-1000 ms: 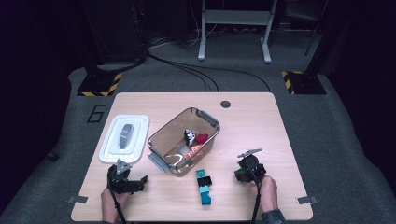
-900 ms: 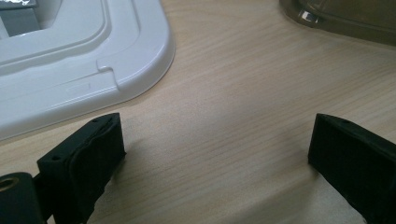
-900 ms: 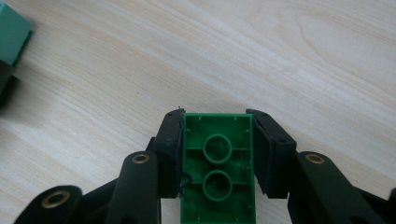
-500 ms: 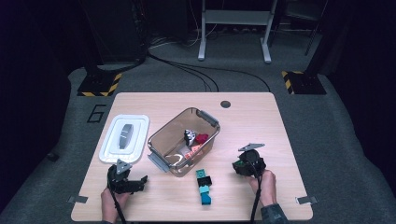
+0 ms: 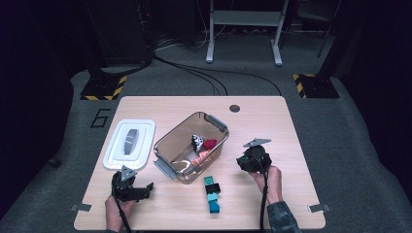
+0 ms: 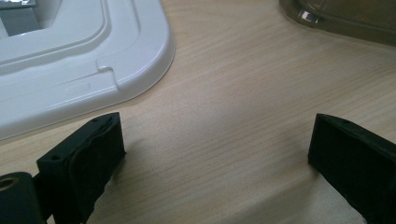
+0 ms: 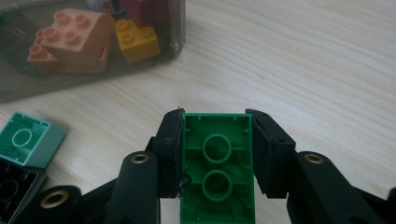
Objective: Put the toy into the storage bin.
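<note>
Overhead, the right gripper [image 5: 252, 160] hung just beside the open bin [image 5: 167, 145], nearer it than the left gripper [image 5: 130, 187]. Its own view had the jaws pinching a green brick [image 7: 217, 165] lengthwise, hollow underside up, bin ahead to the left. Left gripper view showed jaws spread over bare table [image 6: 233, 93].

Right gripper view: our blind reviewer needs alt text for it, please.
The right claw is shut on a green building brick, its hollow underside facing the camera, above a pale wooden table. Behind it, a clear bin holds peach and yellow bricks.
</note>
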